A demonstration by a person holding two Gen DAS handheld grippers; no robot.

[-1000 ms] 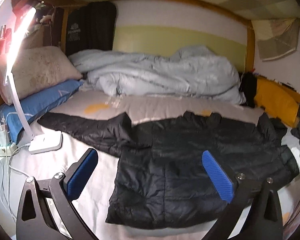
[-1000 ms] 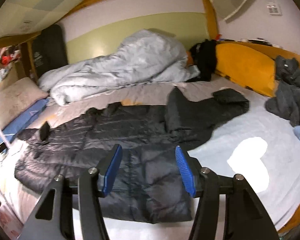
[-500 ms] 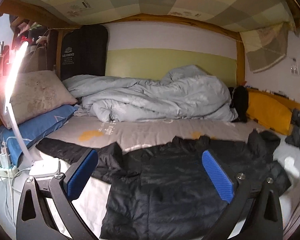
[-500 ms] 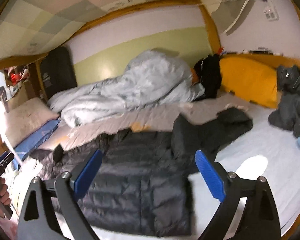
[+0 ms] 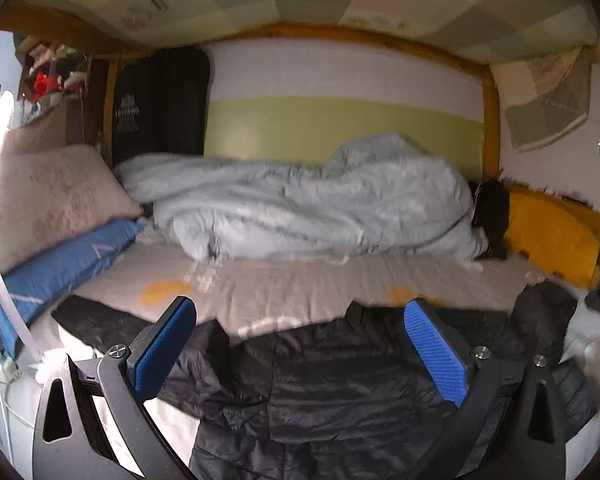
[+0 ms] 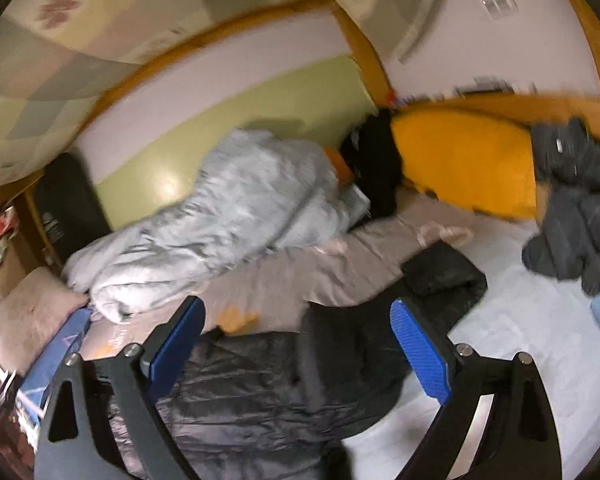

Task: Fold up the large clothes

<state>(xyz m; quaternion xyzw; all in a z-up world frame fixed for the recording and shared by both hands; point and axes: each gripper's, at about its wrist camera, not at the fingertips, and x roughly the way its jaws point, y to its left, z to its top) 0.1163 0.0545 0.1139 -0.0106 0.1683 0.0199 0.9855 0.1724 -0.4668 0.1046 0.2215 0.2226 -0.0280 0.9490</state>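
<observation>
Both tools have pulled back and up from the black quilted puffer jacket (image 5: 340,392), which now sits lower in each wrist view than it did a moment ago, with more of the wall and the patchwork canopy showing above. The left tool (image 5: 300,348) stands with its blue-padded jaws wide apart and nothing between them. The right tool (image 6: 300,348), narrower a second ago, now has its jaws spread wide and empty too, and its view has rolled so the bed (image 6: 500,320) tilts.

The jacket lies spread flat across the near part of the bed, one sleeve reaching left toward the blue pillow (image 5: 60,264), the other folded in over the chest on the right side. That reads as one sleeve fold set down and let go; the left sleeve and the body folds look still to do, so the task seems at an early stage.

The dark padded panel (image 5: 160,104) against the back wall carries a pale logo with lines of lettering beneath, too blurred to read. A small printed tag on the canopy is also illegible.
</observation>
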